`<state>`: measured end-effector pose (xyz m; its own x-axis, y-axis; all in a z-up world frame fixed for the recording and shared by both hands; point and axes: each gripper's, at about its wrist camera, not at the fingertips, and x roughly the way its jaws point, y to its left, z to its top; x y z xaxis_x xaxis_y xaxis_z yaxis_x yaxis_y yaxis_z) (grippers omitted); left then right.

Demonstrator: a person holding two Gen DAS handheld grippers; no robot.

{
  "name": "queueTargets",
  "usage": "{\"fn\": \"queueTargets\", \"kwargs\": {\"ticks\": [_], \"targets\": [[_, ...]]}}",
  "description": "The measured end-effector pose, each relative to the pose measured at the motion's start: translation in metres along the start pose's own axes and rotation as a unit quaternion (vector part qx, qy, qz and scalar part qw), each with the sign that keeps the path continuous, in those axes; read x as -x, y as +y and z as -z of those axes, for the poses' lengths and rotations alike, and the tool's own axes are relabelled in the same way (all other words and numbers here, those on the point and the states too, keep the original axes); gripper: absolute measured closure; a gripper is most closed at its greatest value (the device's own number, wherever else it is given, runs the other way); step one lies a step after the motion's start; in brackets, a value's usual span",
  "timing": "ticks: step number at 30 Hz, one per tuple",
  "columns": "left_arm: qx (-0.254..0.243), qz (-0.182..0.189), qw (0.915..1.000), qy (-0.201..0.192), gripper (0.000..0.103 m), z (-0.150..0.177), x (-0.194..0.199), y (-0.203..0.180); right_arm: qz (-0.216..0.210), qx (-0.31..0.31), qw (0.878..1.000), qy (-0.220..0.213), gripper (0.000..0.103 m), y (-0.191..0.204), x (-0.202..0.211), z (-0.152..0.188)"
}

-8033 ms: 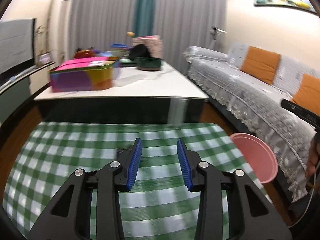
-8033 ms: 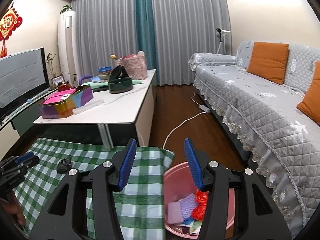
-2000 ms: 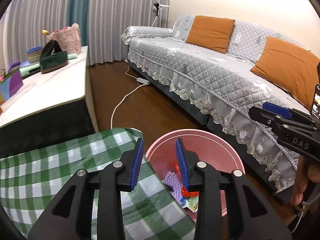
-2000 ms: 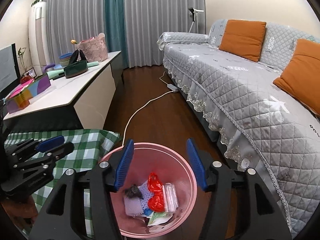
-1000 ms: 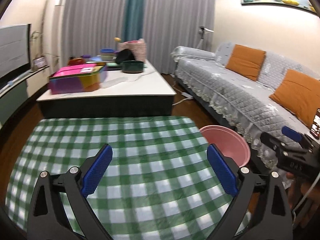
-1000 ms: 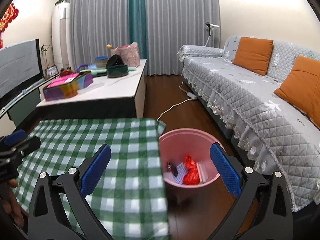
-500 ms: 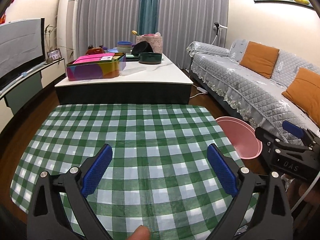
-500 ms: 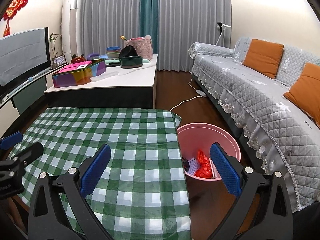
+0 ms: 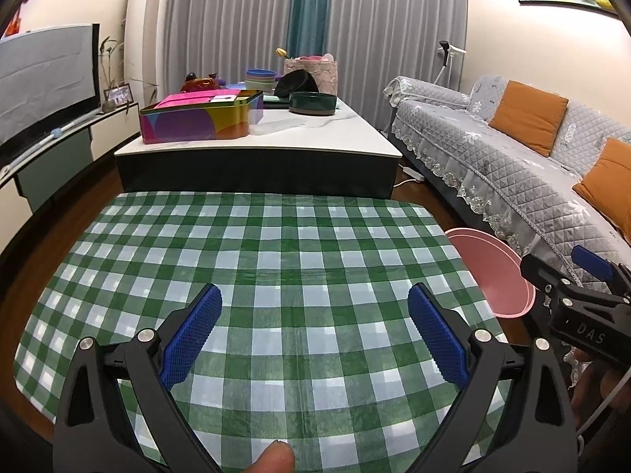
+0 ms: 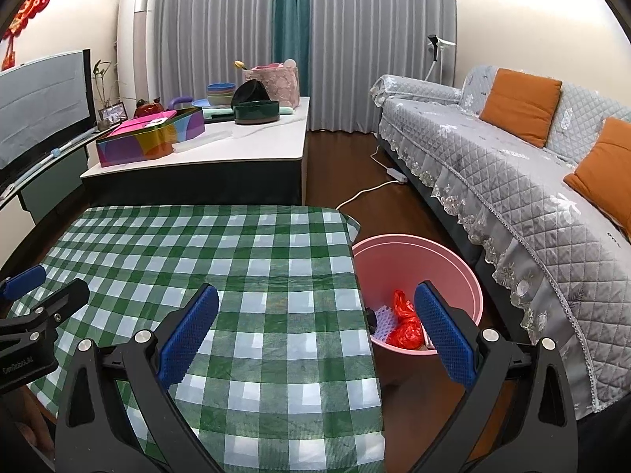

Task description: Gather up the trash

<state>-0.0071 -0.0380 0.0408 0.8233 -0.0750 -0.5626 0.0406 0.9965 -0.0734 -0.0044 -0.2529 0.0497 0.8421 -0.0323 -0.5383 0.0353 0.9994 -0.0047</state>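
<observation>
Over the green-checked tablecloth [image 9: 315, 260] both grippers are held, well above the fabric. No item is seen on the cloth in either view; its far edge runs just in front of a dark-sided coffee table [image 9: 256, 165], and its right edge drops off beside a pink bin [image 10: 418, 272] standing on the wood floor. Between the bin and the grey quilted sofa [image 10: 512, 181] a strip of bare floor is left, crossed farther back by a white cable [image 10: 366, 193].

Inside the bin, trash is gathered: a red bag [image 10: 404, 323], a pale purple mesh piece [image 10: 384, 321] and something small and dark at the near wall, partly hidden by the cloth's edge.

The left gripper [image 9: 315, 339] is levelled over the near middle of the cloth, its blue pads spread wide with nothing between them. A fingertip [image 9: 276, 458] is seen at the bottom edge of the left wrist view. The right gripper [image 10: 315, 335] is held over the cloth's right edge, one pad over the checks and the other over the bin, likewise spread wide and empty. In the left wrist view it is seen from the side [image 9: 572, 299], beside the bin's rim, with part of a hand [image 9: 591, 378] beneath it.
</observation>
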Motion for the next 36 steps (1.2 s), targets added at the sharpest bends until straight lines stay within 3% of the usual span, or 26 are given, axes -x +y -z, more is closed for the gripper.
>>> {"fn": "queueTargets", "kwargs": {"ticks": [36], "targets": [[0.001, -0.009, 0.9999, -0.005, 0.011, 0.001, -0.010, -0.003, -0.001, 0.001, 1.000, 0.000, 0.005, 0.002, -0.008, -0.003]]}}
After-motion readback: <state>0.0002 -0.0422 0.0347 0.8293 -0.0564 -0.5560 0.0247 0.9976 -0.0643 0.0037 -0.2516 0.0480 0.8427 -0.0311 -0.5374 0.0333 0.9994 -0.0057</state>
